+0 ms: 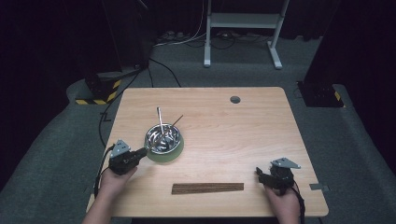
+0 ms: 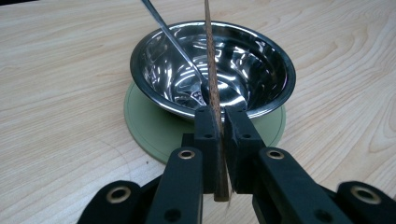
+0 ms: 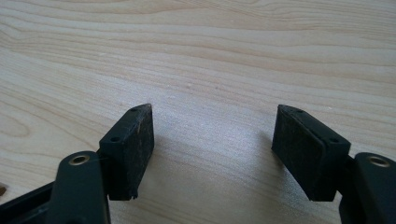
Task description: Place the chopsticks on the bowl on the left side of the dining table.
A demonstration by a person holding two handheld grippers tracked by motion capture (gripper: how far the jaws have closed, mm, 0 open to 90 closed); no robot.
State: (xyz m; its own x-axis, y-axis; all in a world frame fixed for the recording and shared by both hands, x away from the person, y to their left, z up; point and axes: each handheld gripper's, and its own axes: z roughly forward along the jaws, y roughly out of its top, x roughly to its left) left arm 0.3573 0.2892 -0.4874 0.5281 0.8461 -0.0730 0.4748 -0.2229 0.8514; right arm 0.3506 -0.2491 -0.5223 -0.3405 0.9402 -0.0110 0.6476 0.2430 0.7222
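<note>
The left tongs (image 2: 217, 122) are clamped on a chopstick (image 2: 211, 70) pointed lengthwise over the bowl (image 2: 261, 51) ahead; right tongs (image 3: 212, 149) are held apart

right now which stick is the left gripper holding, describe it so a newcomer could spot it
On the wooden table, find the steel bowl on its green round mat at the left. The left gripper is shut on a thin dark wooden chopstick that slants across the bowl. Unlike the shiny metal spoon beside it, it is matte brown.
</note>
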